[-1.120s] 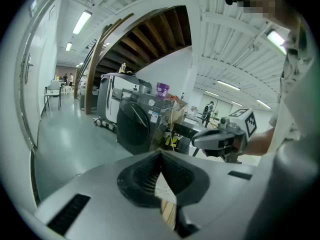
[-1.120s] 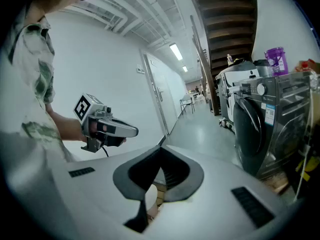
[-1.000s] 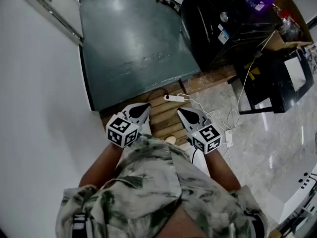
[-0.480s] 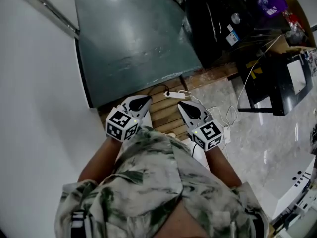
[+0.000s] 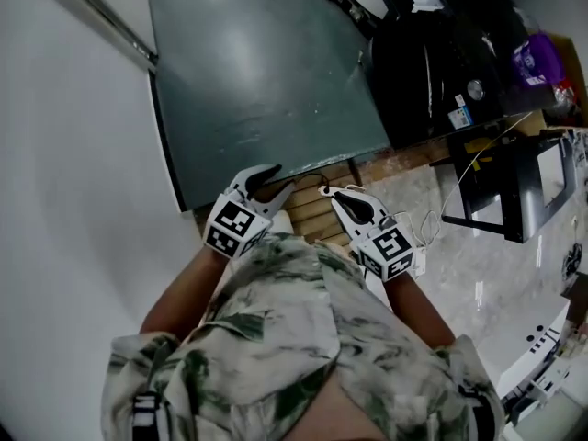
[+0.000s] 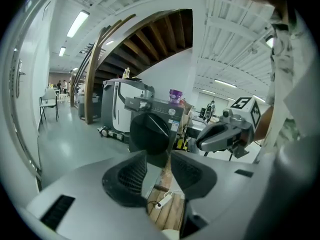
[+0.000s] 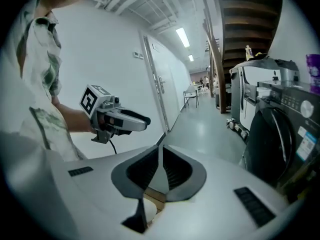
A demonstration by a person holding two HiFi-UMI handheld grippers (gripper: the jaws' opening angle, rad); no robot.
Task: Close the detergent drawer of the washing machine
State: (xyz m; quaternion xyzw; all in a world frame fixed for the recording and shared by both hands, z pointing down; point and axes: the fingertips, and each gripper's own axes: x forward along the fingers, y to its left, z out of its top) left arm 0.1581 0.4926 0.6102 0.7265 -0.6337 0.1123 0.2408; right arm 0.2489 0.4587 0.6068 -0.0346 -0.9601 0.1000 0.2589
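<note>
a white wall (image 5: 73, 200) fills the left. beside it the left gripper (image 5: 280, 178) has just been spreading its jaws: a second ago they were pressed together, and now they stand apart with nothing between them. only the wooden planks (image 5: 317, 220) and a white power strip (image 6: 163, 200) show through the gap. the right gripper (image 5: 335, 195) sits just beside it, its jaws closed tip to tip on nothing.

both tongs have come forward off the planks, and their tips now reach the edge of the grey-green floor (image 5: 257, 72). the black washing machine (image 5: 432, 62) has slid toward the right of the head view and is well apart from either gripper. this looks like the approach only, with the left tong seemingly being readied for the push and the closing itself not begun.

in the left gripper view a grey piece juts out at the upper left of the machine's front. it is probably the detergent drawer (image 6: 137, 103) standing out, though it is too small to be sure.

the machine's round door is shut, so what is in the drum is hidden. further right a cardboard box (image 5: 560, 95) has a purple tub (image 5: 535, 61) at it, and whether the tub sits inside i cannot tell.
</note>
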